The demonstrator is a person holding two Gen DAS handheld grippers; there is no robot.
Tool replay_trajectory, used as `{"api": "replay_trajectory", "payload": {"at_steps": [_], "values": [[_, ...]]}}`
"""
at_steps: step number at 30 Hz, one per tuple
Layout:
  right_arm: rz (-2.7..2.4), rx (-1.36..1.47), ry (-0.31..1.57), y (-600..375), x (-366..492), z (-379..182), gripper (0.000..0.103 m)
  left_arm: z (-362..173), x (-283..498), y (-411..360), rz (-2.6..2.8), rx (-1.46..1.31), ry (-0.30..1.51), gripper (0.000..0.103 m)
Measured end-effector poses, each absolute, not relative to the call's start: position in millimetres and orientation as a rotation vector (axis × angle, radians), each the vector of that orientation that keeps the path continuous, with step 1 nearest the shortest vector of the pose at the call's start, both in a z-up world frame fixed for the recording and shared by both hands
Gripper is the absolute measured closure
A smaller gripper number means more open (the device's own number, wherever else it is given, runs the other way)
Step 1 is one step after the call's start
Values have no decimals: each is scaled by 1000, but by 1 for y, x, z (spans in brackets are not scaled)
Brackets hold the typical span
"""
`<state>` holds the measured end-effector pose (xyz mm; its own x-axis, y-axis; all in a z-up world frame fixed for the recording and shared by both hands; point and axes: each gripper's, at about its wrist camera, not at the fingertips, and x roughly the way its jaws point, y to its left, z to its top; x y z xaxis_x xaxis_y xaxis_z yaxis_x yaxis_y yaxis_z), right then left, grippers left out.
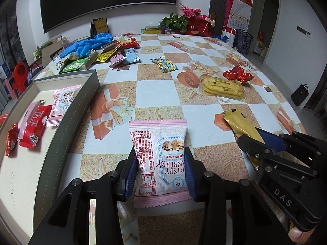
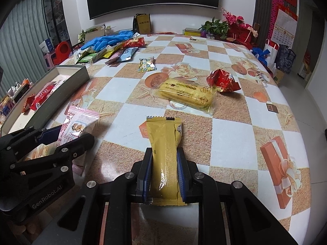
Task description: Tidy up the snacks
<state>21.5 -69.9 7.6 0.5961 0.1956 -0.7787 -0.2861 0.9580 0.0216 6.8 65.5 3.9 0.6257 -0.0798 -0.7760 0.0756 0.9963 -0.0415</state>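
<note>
Two snacks gripped, ready for boxing.
Left gripper [image 1: 161, 171] clamped on pink cranberry packet [image 1: 161, 153], right gripper [image 2: 165, 173] on gold bar [image 2: 164, 159]; bound, presumably, for grey box [image 1: 81, 110].

You've got the pink cranberry packet [image 1: 161, 159] clamped between left fingers [image 1: 130, 171], gold packet [image 2: 165, 163] between right fingers [image 2: 181, 173].

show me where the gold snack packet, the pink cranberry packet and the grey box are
gold snack packet [image 2: 165, 163]: right wrist view, packet's middle.
pink cranberry packet [image 1: 161, 155]: left wrist view, printed front.
grey box [image 1: 71, 122]: left wrist view, near wall.
</note>
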Motion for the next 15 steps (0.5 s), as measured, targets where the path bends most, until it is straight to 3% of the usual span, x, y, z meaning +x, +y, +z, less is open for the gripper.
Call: {"api": "replay_trajectory", "payload": {"at_steps": [15], "values": [[273, -124, 887, -68, 21, 7, 80, 3, 7, 57, -83, 29, 892, 58]]}}
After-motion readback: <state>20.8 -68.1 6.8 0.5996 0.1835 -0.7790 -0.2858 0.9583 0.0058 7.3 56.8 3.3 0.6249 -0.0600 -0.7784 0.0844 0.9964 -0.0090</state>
